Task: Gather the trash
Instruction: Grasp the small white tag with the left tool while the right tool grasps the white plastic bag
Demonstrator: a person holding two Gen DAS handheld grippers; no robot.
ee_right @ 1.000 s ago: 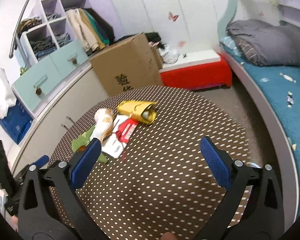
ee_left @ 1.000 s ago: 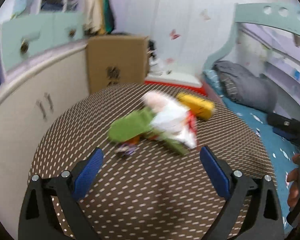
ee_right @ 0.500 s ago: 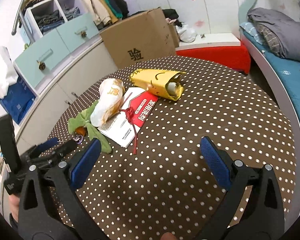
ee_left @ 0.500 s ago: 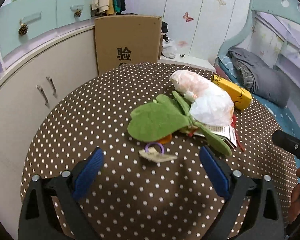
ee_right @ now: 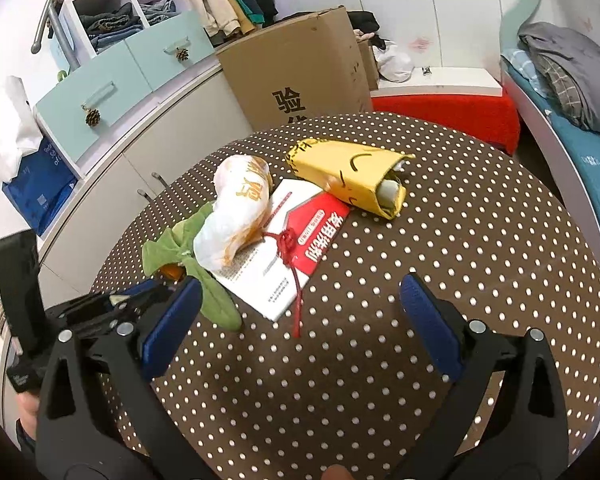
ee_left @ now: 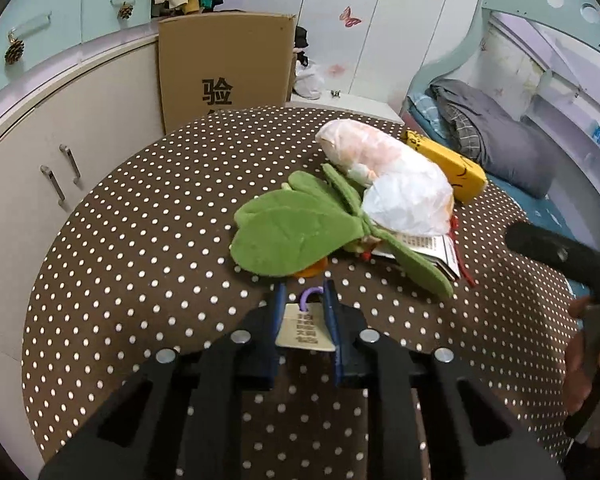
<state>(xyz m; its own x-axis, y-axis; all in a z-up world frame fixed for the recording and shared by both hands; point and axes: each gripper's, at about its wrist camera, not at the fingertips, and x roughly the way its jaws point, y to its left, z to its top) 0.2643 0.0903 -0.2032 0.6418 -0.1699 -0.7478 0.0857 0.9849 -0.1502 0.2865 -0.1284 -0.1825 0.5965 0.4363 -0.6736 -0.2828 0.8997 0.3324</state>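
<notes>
On the brown dotted table (ee_left: 140,240) lies a pile of trash: a green felt leaf piece (ee_left: 292,236), a crumpled white wrapper (ee_left: 404,196), a yellow carton (ee_left: 448,168) and a red and white booklet (ee_right: 296,240). My left gripper (ee_left: 303,312) is shut on a small beige paper tag with a purple loop (ee_left: 305,326) at the near edge of the pile. My right gripper (ee_right: 300,316) is open and empty, above the table on the near side of the booklet. The wrapper (ee_right: 240,216), the carton (ee_right: 352,178) and the leaf piece (ee_right: 168,248) also show in the right wrist view.
A cardboard box (ee_left: 224,64) stands behind the table. White cabinets (ee_left: 52,152) with teal drawers run along the left. A bed with grey bedding (ee_left: 496,136) is on the right. A red bench (ee_right: 440,112) stands beyond the table.
My left gripper moved forward to the paper tag and closed on it. My right gripper came a little closer to the pile and stayed open.
</notes>
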